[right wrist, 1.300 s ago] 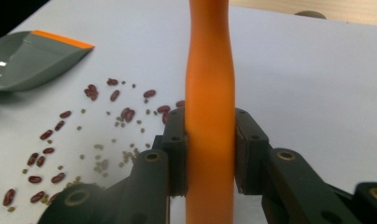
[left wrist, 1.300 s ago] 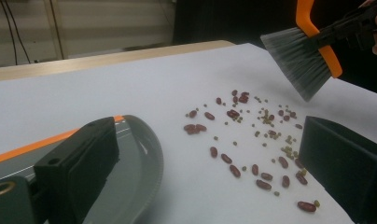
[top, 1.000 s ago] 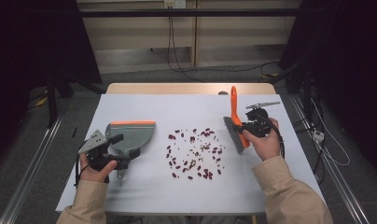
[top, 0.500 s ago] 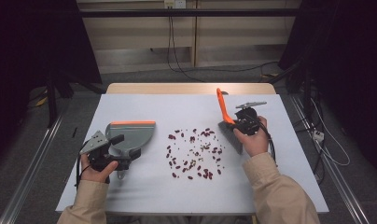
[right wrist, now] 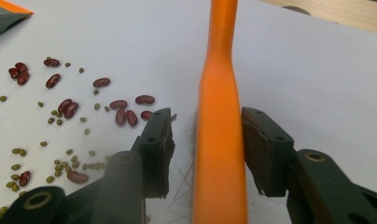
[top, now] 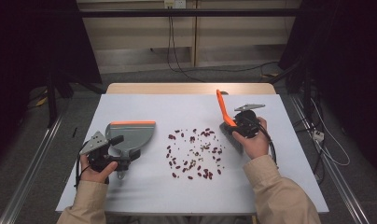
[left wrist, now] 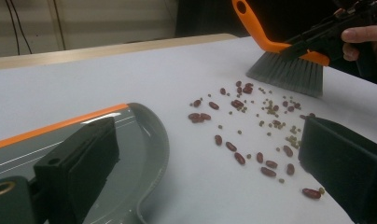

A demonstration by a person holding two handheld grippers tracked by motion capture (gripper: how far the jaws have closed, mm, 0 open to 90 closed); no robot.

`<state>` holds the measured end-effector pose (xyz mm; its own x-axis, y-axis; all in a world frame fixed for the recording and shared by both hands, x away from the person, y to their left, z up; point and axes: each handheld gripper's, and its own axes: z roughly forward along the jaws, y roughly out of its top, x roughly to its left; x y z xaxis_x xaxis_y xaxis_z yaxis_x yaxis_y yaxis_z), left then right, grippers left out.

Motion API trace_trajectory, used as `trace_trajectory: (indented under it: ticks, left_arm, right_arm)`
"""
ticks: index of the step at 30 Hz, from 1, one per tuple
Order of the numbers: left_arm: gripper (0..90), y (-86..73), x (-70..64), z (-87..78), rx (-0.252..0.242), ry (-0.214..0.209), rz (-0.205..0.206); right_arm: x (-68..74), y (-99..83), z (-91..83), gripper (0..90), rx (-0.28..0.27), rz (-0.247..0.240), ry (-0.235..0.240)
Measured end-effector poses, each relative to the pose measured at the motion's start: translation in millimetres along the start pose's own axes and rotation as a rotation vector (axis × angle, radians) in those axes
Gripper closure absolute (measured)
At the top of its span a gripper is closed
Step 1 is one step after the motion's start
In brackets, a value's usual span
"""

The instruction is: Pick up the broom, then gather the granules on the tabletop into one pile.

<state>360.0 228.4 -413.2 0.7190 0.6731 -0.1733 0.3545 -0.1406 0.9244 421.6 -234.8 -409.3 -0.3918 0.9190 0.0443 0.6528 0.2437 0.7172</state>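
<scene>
Red and small green beans (top: 193, 149) lie scattered mid-table, also seen as beans (left wrist: 252, 126) and beans (right wrist: 60, 112). A brush (top: 222, 109) with an orange handle and grey bristles stands tilted at their right edge; my right gripper (top: 240, 125) is shut on it. The brush handle (right wrist: 219, 116) runs up between the jaws of the right gripper (right wrist: 207, 121). A grey dustpan (top: 130, 133) with an orange lip lies left of the beans. My left gripper (top: 114, 154) sits at its handle end, and the left gripper (left wrist: 210, 149) has its jaws wide open over the dustpan (left wrist: 140, 135).
The white table (top: 177, 107) has bare surface behind and in front of the beans. Its front edge runs near both forearms. Cables trail on the floor behind the table, and dark stands flank it.
My right gripper has carried the brush left and nearer the beans, the handle now leaning left. The left gripper and dustpan have stayed put.
</scene>
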Motion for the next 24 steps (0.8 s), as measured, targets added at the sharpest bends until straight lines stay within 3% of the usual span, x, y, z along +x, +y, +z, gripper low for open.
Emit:
trace_trajectory:
  ticks: [9,12,17,24]
  left_arm:
    - [4.8,-0.7,-0.4,-2.1,0.003,0.002,0.005]
    - [4.8,-1.1,0.1,-2.8,0.001,0.004,0.000]
    - [4.8,-1.5,0.2,-4.2,0.004,0.008,0.002]
    - [4.9,-1.7,0.9,-4.2,0.008,0.009,0.004]
  right_arm:
    - [-4.7,-8.2,-14.3,54.8,-0.011,0.015,-0.019]
    - [-6.5,-8.6,-17.4,58.8,-0.005,0.011,-0.017]
    - [-7.4,-11.9,-14.7,65.7,0.009,0.020,0.006]
    - [-5.8,-15.4,-6.4,71.3,0.009,0.059,-0.020]
